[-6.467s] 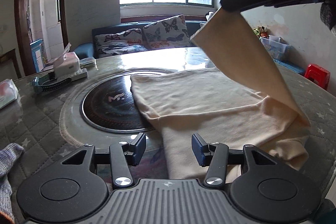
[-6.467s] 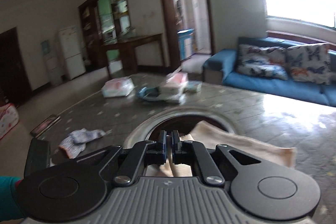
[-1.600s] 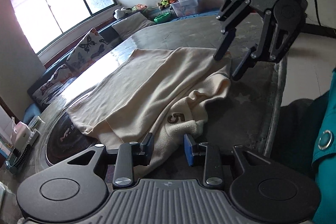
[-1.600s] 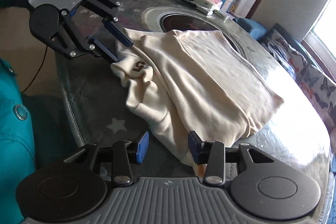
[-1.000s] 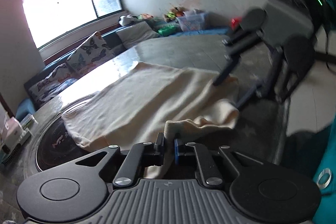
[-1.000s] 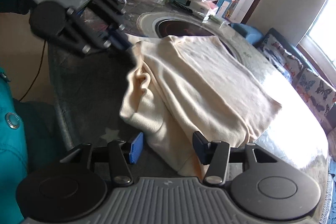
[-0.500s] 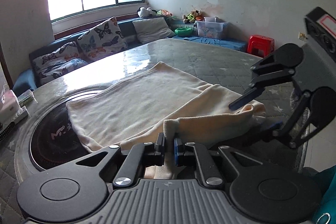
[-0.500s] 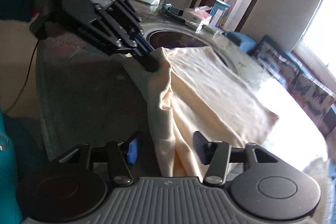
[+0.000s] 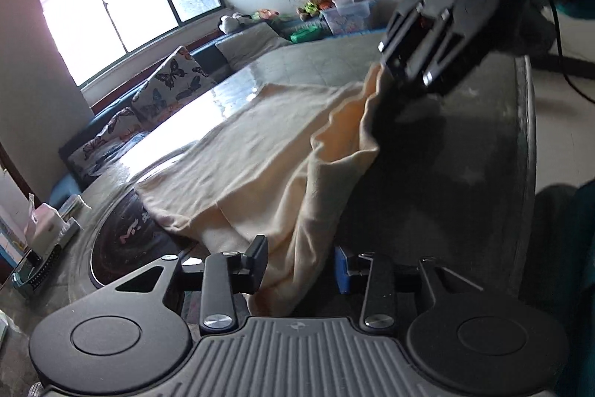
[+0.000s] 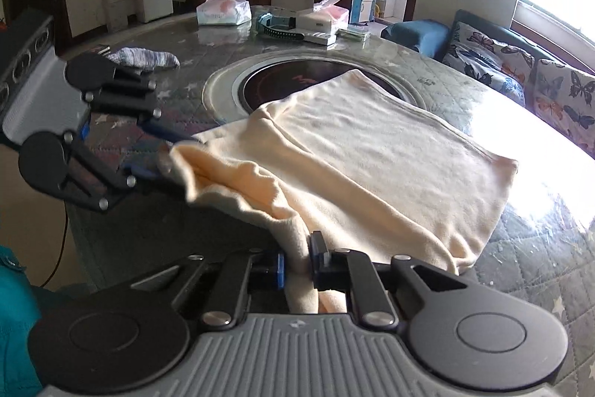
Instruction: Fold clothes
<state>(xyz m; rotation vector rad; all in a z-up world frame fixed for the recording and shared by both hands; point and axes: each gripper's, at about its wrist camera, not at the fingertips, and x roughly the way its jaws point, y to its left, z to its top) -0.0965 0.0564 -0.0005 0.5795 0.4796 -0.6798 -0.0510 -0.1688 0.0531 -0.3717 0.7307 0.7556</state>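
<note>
A cream garment lies partly folded on the round table, also in the right wrist view. My left gripper is open, with the garment's near edge hanging loosely between its fingers; in the right wrist view its fingers stand apart at the cloth's corner. My right gripper is shut on a bunched fold of the garment. In the left wrist view the right gripper holds the cloth's far corner lifted above the table.
A black induction cooktop is set in the table's middle, partly under the garment. A grey sock, tissue packs and a tissue box lie at the far side. The table edge runs close to my body.
My left gripper has opened and let go of the garment's edge. My right gripper has shut on the garment's other corner and lifted it.
</note>
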